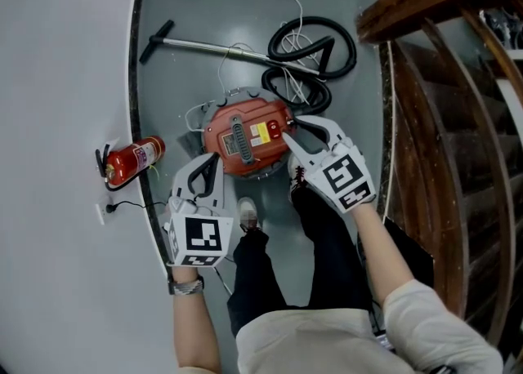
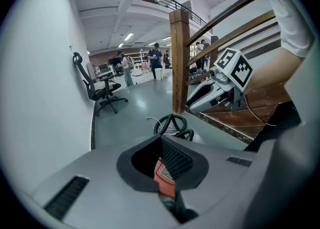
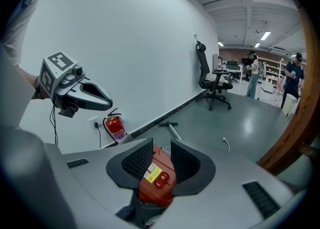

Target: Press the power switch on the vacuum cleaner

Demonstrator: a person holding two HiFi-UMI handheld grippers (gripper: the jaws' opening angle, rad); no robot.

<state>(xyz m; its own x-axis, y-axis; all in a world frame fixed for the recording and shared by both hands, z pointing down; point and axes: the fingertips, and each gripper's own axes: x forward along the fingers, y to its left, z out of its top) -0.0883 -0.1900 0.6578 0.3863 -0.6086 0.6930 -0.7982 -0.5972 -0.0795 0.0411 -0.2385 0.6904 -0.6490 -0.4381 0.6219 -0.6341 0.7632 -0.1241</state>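
A red vacuum cleaner (image 1: 243, 137) sits on the grey floor just ahead of the person's feet. Its top carries a yellow label and a red power switch (image 1: 273, 128). My right gripper (image 1: 290, 129) hovers over the vacuum's right side, open, with nothing between its pads. In the right gripper view the switch (image 3: 161, 181) shows through the gap of the right gripper (image 3: 161, 145). My left gripper (image 1: 214, 162) hangs at the vacuum's near left edge, shut and empty. In the left gripper view a strip of the red body (image 2: 165, 175) shows beneath the left gripper (image 2: 161, 140).
The black hose (image 1: 313, 54) lies coiled behind the vacuum, with the metal wand (image 1: 214, 47) stretching left. A red fire extinguisher (image 1: 131, 160) stands by the white wall near a socket. A wooden stair railing (image 1: 433, 95) runs along the right. Office chair (image 2: 102, 90) and people stand far off.
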